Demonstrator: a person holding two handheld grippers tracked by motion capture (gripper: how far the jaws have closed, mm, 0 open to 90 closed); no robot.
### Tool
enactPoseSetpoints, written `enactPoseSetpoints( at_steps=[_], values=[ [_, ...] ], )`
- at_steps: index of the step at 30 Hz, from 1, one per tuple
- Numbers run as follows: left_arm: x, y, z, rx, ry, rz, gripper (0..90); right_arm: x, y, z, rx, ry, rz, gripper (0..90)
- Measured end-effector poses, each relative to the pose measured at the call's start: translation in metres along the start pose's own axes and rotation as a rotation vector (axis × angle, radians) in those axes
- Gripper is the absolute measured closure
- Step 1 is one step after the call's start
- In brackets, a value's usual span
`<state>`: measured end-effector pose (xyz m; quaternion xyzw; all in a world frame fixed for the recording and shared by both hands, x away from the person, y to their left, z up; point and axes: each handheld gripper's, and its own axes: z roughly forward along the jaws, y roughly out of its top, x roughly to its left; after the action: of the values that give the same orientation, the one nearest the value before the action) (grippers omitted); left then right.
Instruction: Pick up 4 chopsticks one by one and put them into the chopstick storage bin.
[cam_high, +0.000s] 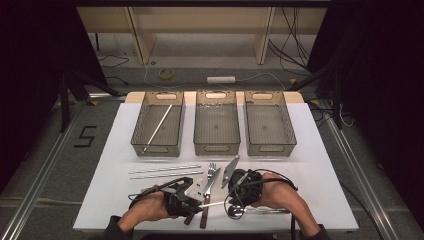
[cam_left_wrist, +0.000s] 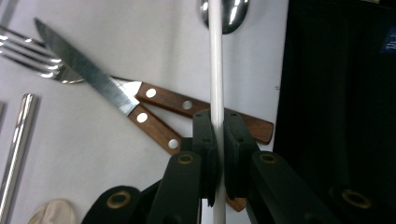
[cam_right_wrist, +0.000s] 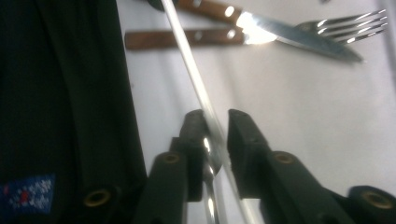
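near the table's front edge (cam_high: 150, 227) — left gripper (cam_left_wrist: 216, 135) clamps a white rod (cam_left_wrist: 215, 70).

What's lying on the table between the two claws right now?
In the high view, the white rod spans the gap between left claw and right claw, crossing over the wooden knife handle. The left claw view shows it clamped on the rod.

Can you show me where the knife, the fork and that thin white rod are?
knife (cam_left_wrist: 88, 74): left gripper view, middle of its blade.
fork (cam_left_wrist: 28, 53): left gripper view, on its tines.
thin white rod (cam_left_wrist: 216, 65): left gripper view, on the shaft above the jaws.
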<state>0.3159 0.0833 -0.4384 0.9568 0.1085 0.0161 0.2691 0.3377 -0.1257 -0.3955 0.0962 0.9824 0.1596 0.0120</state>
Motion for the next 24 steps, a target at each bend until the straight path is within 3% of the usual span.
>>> enactPoseSetpoints(
  at_steps=[4, 11, 14, 18, 24],
  values=[
    [0.006, -0.002, -0.004, -0.010, 0.023, -0.048, 85.0, -0.005, -0.003, -0.009, -0.047, -0.016, 0.061, 56.5],
    [0.021, -0.011, -0.013, -0.035, 0.076, -0.160, 85.0, -0.013, -0.012, -0.018, -0.158, -0.092, 0.180, 41.9],
    [0.028, -0.015, -0.017, -0.048, 0.102, -0.207, 84.9, -0.016, -0.020, -0.024, -0.239, -0.111, 0.209, 39.8],
    [0.034, -0.020, -0.024, -0.073, 0.140, -0.262, 84.9, -0.018, -0.030, -0.026, -0.306, -0.137, 0.255, 37.6],
    [0.044, -0.028, -0.034, -0.103, 0.195, -0.321, 85.0, -0.020, -0.047, -0.019, -0.354, -0.158, 0.302, 34.8]
  ],
)
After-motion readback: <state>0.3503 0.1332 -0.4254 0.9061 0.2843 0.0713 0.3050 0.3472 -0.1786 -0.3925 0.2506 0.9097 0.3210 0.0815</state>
